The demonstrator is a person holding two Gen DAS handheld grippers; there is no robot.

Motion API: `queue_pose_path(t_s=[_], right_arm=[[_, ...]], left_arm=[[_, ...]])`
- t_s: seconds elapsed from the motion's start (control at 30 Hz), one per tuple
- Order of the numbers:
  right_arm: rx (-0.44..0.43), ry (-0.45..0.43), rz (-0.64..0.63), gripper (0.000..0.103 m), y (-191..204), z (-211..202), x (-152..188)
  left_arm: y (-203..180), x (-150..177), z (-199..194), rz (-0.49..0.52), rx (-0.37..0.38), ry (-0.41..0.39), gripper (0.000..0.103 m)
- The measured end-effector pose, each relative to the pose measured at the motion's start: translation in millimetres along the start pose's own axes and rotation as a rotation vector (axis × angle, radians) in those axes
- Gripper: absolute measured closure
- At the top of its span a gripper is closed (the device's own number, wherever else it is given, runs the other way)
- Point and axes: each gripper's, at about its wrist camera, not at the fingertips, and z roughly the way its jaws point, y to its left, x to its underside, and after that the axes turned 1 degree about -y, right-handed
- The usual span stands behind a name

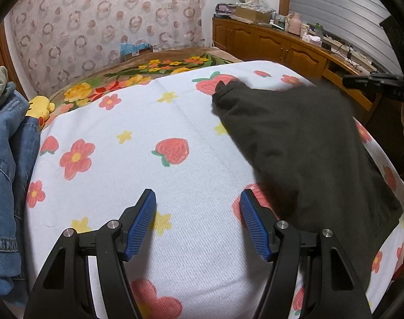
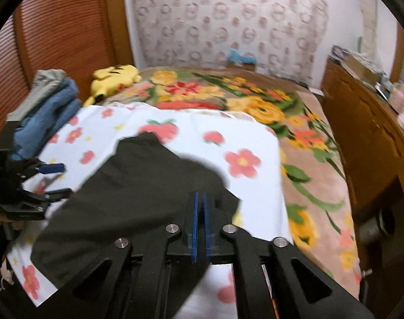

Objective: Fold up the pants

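Observation:
Black pants point(image 1: 295, 138) lie spread on a white sheet point(image 1: 202, 252) printed with strawberries and flowers. They look blurred in both views. My left gripper point(image 1: 197, 195) hovers open over bare sheet, and the pants' left edge lies just beside its right finger. From the right wrist view the pants point(image 2: 138, 191) fill the middle, with the left gripper point(image 2: 58, 180) open at their left edge. My right gripper point(image 2: 200, 195) has its blue pads nearly together over the pants' right side, where the cloth bunches up to them. Its black tip point(image 1: 346, 81) shows at the pants' far right corner.
A pile of folded jeans and clothes point(image 2: 47, 111) sits at the sheet's left, next to a yellow plush toy point(image 2: 114, 78). A floral blanket point(image 2: 308, 159) covers the bed beyond and right of the sheet. A wooden cabinet point(image 2: 361, 133) lines the right side.

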Motion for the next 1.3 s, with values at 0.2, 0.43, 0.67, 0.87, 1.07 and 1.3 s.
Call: queue_pose_path(t_s=[0.2,0.43,0.67,0.87,1.07,1.3], right_arm=[[0.01,0.018,0.028,0.08,3,15,5],[-0.037,0.054,0.076,0.073,-6,40,-8],[-0.036,0.085,0.037,0.072,-1,61,-11],[-0.016,0.077,0.038,0.068,-8,65,-13],[-0.065,0.043,0.015,0.093,-3,55,-12],[0.034,-0.014,0.046,0.088,-25,24,-15]], left_arm=[[2,0,2,-0.008,-0.003,0.007,0.036],[2,1,1,-0.01,-0.002,0.011,0.036],[2,1,1,-0.01,-0.004,0.011,0.036],[-2,0,-8,0.009,-0.013,-0.036,0.036],[-16,-2,-23,0.027,0.023,-0.054,0.036],[-36,-2,-26,0.061,0.036,-0.052,0.036]])
